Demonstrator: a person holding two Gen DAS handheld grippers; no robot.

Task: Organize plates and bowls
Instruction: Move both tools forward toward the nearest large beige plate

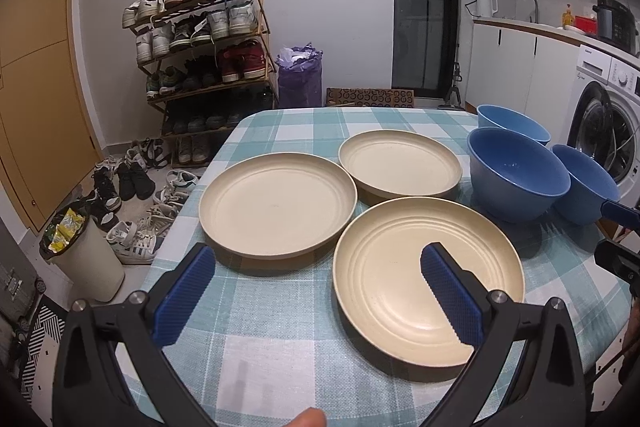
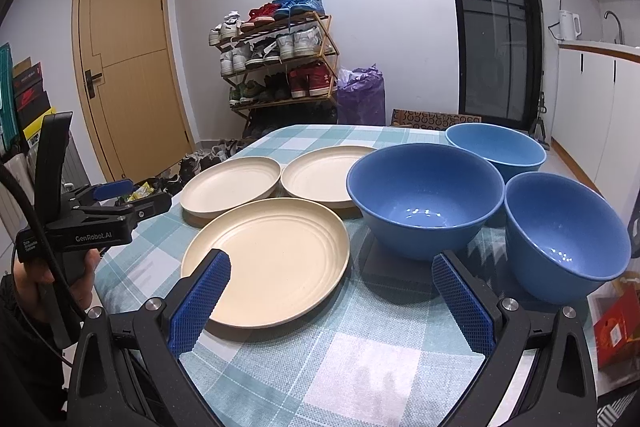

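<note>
Three cream plates lie on the checked tablecloth: a near plate (image 1: 404,279) (image 2: 276,259), a left plate (image 1: 276,205) (image 2: 230,189) and a far plate (image 1: 400,163) (image 2: 320,175). Three blue bowls stand to their right: a middle bowl (image 1: 516,175) (image 2: 424,195), a far bowl (image 1: 512,123) (image 2: 496,149) and a right bowl (image 1: 582,183) (image 2: 560,231). My left gripper (image 1: 316,259) is open, its right finger over the near plate. My right gripper (image 2: 332,267) is open, hovering between the near plate and the middle bowl. Both hold nothing.
The table (image 2: 360,347) has a teal and white checked cloth. A shoe rack (image 1: 204,59), loose shoes and a bin (image 1: 86,259) stand on the floor to the left. A washing machine (image 1: 608,123) and kitchen counter are at the right. A person's hand (image 2: 84,267) holds the left gripper.
</note>
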